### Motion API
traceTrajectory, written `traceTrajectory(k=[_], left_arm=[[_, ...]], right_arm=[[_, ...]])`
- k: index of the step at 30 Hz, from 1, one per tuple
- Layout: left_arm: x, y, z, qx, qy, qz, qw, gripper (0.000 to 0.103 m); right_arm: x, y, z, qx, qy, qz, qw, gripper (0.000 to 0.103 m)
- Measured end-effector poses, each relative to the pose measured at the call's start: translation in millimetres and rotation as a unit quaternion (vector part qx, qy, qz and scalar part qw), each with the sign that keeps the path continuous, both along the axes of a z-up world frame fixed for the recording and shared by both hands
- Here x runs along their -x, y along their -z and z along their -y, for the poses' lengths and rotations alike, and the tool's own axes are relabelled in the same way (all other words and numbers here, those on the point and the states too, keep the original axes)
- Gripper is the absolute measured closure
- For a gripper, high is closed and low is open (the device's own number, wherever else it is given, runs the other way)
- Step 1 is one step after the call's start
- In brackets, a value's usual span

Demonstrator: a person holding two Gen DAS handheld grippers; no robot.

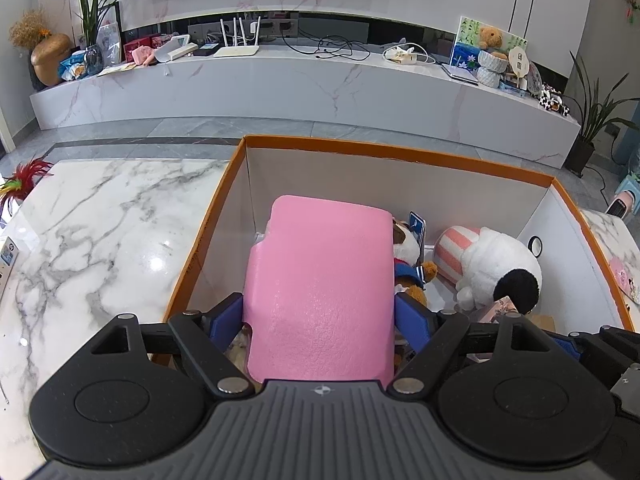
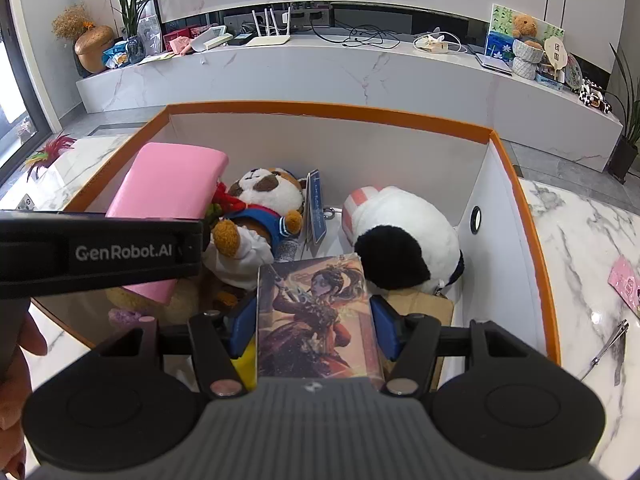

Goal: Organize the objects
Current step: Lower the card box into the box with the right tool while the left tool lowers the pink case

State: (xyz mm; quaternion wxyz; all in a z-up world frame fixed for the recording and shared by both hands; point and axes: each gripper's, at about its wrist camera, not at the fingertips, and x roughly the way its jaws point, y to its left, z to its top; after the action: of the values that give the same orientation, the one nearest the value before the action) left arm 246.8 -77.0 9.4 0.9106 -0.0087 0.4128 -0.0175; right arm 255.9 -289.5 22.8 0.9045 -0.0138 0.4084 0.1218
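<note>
**Both grippers loaded over the orange-rimmed box**

Left gripper (image 1: 320,316) stands wide with the pink padded case (image 1: 320,280) between its blue pads; the pads sit at the case's two side edges, and you seem to be carrying it by that wide clamp, though the left pad's contact is hard to confirm. The case's long axis runs straight away from you, up the middle of the left wrist frame, its far end over the left half of the orange-rimmed box (image 1: 400,154).

Your right gripper (image 2: 314,320) is clamped on the illustrated card box (image 2: 316,312), long axis also pointing up-frame, held low over the near centre of the storage box.

Inside, the brown-and-white plush dog (image 2: 268,196) lies at centre, the panda plush (image 2: 404,236) to its right against the right wall, and a blue tag (image 2: 316,212) stands between them. From the right wrist view, the pink case fills the left side, touching or just beside the dog.

Open room is scarce. The bare floor shows mainly behind the plushes, along the far wall, and a little in the near-right corner over brown cardboard (image 2: 420,304). The card box likely goes down in front of the panda; keep it clear of the right wall. Your left tool crosses the left of the right wrist frame, so the two grippers are near each other.
</note>
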Motion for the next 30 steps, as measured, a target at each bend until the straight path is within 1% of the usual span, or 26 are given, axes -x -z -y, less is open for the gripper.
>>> traceTrajectory(k=[5, 9, 20, 26, 30], left_arm=[[0.1, 0.1, 1.7, -0.007, 0.001, 0.001, 1.0000, 0.009], [0.5, 0.6, 1.7, -0.007, 0.000, 0.002, 1.0000, 0.009], [1.0, -1.3, -1.0, 0.008, -0.002, -0.004, 1.0000, 0.009], [1.7, -0.7, -0.5, 0.007, -0.001, -0.005, 1.0000, 0.009], [2.6, 0.0, 0.3, 0.006, -0.001, -0.006, 1.0000, 0.009]], right_arm=[[0.2, 0.3, -0.3, 0.001, 0.001, 0.001, 1.000, 0.039], [1.5, 0.3, -0.3, 0.012, 0.010, 0.009, 1.000, 0.023], [2.1, -1.2, 0.7, 0.019, 0.015, 0.012, 1.000, 0.016], [2.6, -1.5, 1.3, 0.016, 0.017, 0.012, 1.000, 0.015], [3.2, -2.3, 2.0, 0.016, 0.018, 0.012, 1.000, 0.012]])
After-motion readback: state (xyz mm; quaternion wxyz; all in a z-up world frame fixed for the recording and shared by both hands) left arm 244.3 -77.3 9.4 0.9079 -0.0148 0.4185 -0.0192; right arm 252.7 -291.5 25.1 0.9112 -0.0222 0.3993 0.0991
